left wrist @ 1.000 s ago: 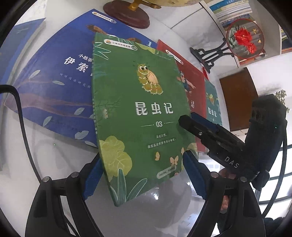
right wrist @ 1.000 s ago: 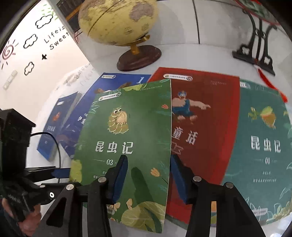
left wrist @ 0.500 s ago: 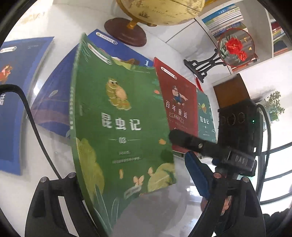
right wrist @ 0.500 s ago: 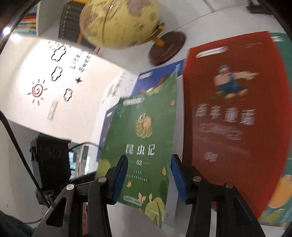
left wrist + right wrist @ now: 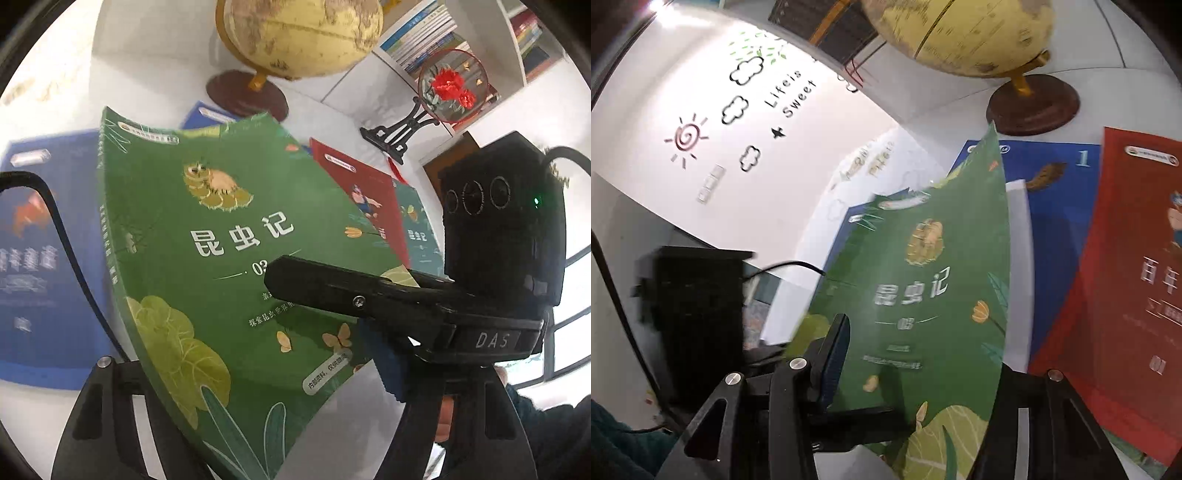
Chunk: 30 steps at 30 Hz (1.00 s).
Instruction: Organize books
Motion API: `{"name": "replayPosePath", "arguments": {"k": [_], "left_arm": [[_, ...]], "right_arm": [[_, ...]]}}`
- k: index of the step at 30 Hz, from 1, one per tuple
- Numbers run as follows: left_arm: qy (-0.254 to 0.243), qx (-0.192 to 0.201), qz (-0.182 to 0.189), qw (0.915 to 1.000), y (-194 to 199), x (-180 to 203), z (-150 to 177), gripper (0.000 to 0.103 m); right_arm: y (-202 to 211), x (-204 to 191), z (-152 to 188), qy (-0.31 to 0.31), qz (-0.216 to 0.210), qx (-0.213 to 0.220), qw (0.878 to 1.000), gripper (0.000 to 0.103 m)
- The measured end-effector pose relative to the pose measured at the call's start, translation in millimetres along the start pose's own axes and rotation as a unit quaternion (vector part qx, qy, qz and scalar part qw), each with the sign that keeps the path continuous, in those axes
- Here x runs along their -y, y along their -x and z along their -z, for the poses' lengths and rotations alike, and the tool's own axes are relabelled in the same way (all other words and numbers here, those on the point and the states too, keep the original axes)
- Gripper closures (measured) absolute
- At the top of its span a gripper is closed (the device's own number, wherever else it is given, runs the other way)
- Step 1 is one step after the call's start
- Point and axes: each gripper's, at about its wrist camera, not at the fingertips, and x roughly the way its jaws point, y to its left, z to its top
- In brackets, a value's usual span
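Five books in all: one green book (image 5: 229, 258) between the fingers, beyond them two blue books (image 5: 40, 258), one red book (image 5: 364, 192), one teal book (image 5: 419, 236). One globe (image 5: 306, 33).

Green book (image 5: 236, 258) covers the left gripper's (image 5: 258, 376) left pad completely; only the edge of the blue right pad (image 5: 384, 369) shows behind the right gripper's finger crossing the frame. Book's bottom corner is cut off by the lower edge in both views. Right wrist view: the right gripper's (image 5: 916, 369) right pad is hidden behind the cover, title motion-blurred, small print unreadable. Blue book (image 5: 40, 266) at left is smeared, text illegible. Red book (image 5: 1137, 280) runs off the right edge. Teal book (image 5: 419, 236) mostly hidden by the camera housing. Globe (image 5: 967, 33) top clipped.
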Motion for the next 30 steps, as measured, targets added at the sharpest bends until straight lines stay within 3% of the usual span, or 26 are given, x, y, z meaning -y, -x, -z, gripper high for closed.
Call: {"name": "replayPosePath", "arguments": {"k": [7,11,15,22,25,30], "left_arm": [[-0.041,0.023,-0.006,0.9989,48.3,-26.1,-10.5,0.033],[-0.050,0.009,-0.011,0.9986,65.5,-63.6,-18.0,0.033],[-0.029,-0.016,-0.007,0.9994,61.8,-107.5,-21.8,0.033],[0.016,-0.037,-0.075,0.9963,66.0,-165.9,-18.3,0.033],[0.037,-0.044,-0.086,0.9947,69.7,-182.0,-11.8,0.032],[0.036,-0.045,-0.115,0.9917,73.6,-184.5,-1.8,0.031]], "right_arm": [[-15.5,-53.6,0.5,0.048,0.016,0.031,0.998,0.055],[-45.9,-80.6,-10.5,0.064,0.030,0.033,0.997,0.055],[-89.8,-88.6,-21.1,0.038,0.042,0.020,0.998,0.055],[-131.8,-82.7,-17.5,-0.005,0.074,-0.004,0.997,0.055],[-136.5,-81.0,-19.1,-0.014,0.081,-0.009,0.997,0.055],[-154.7,-81.5,-21.2,-0.029,0.096,-0.030,0.994,0.055]]}}
